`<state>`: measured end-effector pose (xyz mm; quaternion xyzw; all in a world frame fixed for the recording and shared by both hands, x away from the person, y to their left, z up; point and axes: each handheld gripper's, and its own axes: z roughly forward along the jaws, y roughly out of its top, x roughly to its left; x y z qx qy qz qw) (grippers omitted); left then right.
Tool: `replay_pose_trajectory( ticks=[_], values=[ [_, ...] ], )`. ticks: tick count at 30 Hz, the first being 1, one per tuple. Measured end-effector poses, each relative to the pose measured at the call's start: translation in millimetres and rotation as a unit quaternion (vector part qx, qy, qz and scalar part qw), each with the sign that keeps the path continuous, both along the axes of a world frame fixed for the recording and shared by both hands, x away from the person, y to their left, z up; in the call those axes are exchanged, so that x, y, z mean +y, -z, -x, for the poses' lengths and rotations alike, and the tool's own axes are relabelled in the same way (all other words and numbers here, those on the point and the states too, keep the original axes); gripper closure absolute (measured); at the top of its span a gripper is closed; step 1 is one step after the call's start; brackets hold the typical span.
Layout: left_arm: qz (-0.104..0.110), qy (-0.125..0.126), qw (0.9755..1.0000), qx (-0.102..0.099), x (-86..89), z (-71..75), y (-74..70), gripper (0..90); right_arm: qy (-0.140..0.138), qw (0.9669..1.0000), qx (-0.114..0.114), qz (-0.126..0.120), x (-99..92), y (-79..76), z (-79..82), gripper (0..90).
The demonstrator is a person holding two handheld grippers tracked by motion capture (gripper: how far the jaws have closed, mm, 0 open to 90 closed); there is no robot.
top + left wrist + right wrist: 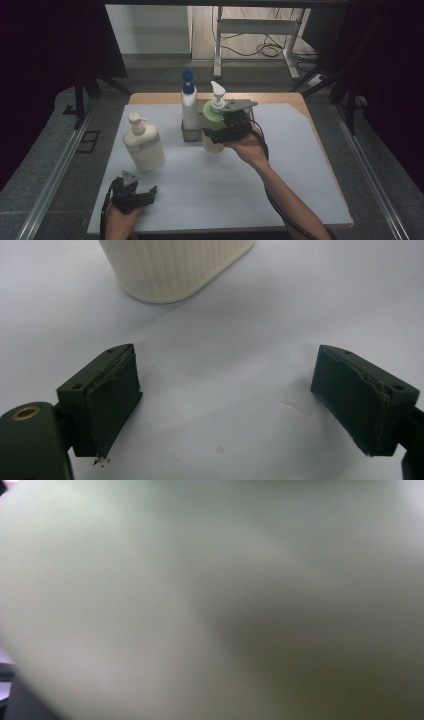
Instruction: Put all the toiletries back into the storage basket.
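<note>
My right claw grips the green pump bottle, touching the rack mid-worktop. Left claw gapes empty near the front edge, below the cream bottle, whose label I can't read. Open room lies right of the rack.

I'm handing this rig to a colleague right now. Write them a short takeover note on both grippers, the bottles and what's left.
Right gripper: closed on the green pump bottle, beside the small rack.
Left gripper: open, holding nothing, near the table's front edge.
Blue-capped bottle: upright in the rack.
Cream pump bottle: standing alone on the table, left of the rack.
Left, probably: seat the green bottle, then deal with the cream one.
</note>
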<state>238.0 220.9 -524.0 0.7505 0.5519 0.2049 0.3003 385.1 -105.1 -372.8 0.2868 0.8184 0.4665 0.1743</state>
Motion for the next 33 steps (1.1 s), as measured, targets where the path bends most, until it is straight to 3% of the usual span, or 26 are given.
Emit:
replay_pose_trajectory(
  ticks=[20, 33],
  values=[
    [0.0, 0.0, 1.0, 0.0, 0.0, -0.1, 0.0, 11.8, 0.04, 0.9992, -0.01, -0.001, 5.5, -12.9, -27.9, 12.0],
    [0.0, 0.0, 1.0, 0.0, 0.0, -0.1, 0.0, 11.8, 0.067, 0.9977, -0.011, 0.002, 5.1, -12.4, -46.7, 12.1]
  ],
)
